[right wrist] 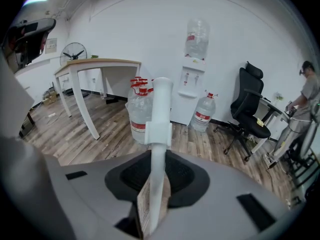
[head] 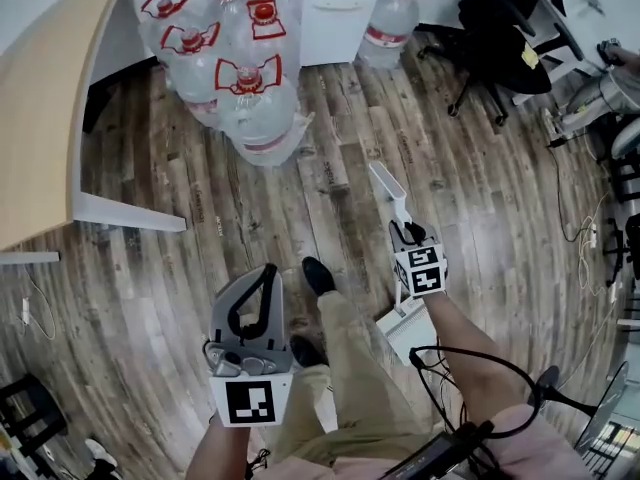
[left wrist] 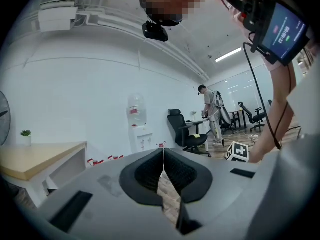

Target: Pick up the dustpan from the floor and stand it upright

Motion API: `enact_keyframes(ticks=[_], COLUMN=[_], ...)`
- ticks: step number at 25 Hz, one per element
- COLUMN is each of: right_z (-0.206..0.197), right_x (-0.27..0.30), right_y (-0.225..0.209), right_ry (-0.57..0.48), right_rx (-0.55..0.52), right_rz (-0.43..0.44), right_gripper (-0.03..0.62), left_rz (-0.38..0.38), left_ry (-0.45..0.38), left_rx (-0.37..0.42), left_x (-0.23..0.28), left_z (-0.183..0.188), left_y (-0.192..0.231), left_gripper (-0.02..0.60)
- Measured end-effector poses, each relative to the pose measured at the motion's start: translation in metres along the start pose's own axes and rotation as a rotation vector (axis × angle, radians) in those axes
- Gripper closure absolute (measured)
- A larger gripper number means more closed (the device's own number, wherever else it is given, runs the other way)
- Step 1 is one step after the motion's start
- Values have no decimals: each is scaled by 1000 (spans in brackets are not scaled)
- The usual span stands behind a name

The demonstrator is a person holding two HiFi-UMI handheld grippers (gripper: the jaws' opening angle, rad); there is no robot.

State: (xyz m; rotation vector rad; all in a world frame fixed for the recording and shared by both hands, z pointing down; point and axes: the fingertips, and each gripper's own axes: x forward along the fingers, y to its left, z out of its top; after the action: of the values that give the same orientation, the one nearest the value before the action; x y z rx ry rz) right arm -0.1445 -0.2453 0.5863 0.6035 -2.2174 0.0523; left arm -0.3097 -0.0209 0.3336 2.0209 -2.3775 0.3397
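Dustpan first: its white pan end sits close in by the person's right leg, just behind the right gripper. It looks to be lifted clear of the wooden floor, though I can't be sure of that from here. That gripper has its jaws clamped on the long white handle, which runs through the black pads and pokes out ahead, away from the person. So the long axis lies roughly along the gripper's own line, pan towards the body and handle tip outwards, sloping instead of upright. To my eye the next move turns on just that: the right hand would need to swing the handle tip up, so the pan drops beneath it and lands flat. The left gripper hangs on the other side of the person's dark shoe, its jaws pressed together on nothing, apart from the dustpan. Farther off, beyond the handle tip, a cluster of big water bottles stands beside a pale desk. A black office chair sits off to the right.
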Motion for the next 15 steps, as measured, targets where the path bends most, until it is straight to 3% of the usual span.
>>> enact_keyframes(ticks=[4, 10, 15], right_z=[-7, -17, -24], right_x=[-24, -51, -79], right_y=[-7, -10, -25], right_ry=[-3, -6, -24], right_rx=[14, 14, 33], right_rz=[-25, -34, -48], right_gripper=[507, 507, 508], left_rz=[-25, -9, -23], left_ry=[-8, -10, -51], left_rx=[34, 13, 39], left_x=[-15, -37, -50], left_z=[16, 33, 64], left_y=[-9, -11, -28], left_gripper=[568, 568, 568])
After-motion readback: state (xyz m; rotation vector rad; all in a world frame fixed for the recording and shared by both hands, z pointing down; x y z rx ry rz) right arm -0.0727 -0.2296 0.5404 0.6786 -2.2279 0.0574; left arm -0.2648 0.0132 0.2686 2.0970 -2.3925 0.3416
